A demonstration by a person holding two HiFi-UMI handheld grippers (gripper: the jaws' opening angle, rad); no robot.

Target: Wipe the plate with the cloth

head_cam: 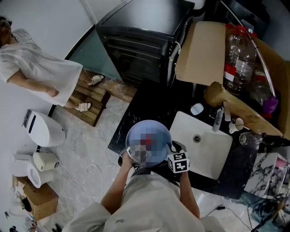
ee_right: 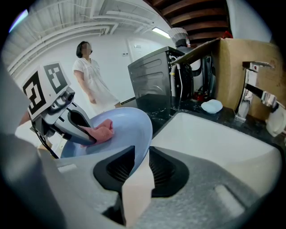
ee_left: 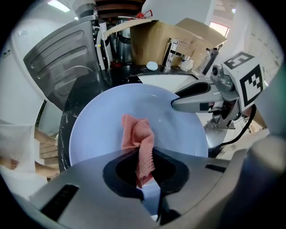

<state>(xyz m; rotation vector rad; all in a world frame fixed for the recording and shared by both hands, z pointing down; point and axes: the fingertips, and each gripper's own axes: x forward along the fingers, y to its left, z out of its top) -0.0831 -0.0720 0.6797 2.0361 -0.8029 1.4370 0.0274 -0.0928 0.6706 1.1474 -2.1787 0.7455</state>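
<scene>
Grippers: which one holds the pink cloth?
The left gripper: the pink cloth is pinched between its jaws and lies on the blue plate. The right gripper clamps the plate's rim instead.

A black, stone-look countertop holds a white rectangular sink with a chrome tap, next to a tall dark grey metal appliance. A brown cardboard box and clear plastic bottles stand behind the sink, near a small pale blue dish. On the pale marbled floor, a person in a white dress stands on a slatted wooden pallet, near a rounded white machine and a small cardboard carton. A strip light glows on the white ribbed ceiling, beside dark wooden beams.
</scene>
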